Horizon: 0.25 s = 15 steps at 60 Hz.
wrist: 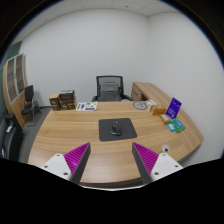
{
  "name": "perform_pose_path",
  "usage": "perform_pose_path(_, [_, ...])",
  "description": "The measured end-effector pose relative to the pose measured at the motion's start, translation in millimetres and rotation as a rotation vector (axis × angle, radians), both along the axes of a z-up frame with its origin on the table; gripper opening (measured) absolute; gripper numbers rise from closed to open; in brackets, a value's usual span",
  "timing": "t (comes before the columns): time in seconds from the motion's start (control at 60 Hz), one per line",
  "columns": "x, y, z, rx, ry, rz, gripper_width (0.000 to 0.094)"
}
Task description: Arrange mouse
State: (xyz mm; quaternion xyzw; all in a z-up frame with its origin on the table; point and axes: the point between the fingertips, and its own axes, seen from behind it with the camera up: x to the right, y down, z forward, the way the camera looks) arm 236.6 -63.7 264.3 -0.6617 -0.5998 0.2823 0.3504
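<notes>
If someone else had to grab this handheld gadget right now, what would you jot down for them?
Gripper: open, holding nothing, hovering over the near edge of the curved wooden desk.
Small dark computer mouse: sitting on the dark rectangular mouse mat, beyond the fingers, untouched.
Done: nothing visible yet.
Left: approach the mouse, grasp it and arrange it.
Behind the desk stands a black office chair.

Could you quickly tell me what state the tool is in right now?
Tool: open, holding nothing; the mouse lies on the mat beyond its fingers.
</notes>
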Motion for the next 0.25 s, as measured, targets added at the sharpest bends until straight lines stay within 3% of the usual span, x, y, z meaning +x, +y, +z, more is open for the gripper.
perform_pose_path(0.25, [8.8,5.4,8.2,0.001,0.019,-0.006,0.0859])
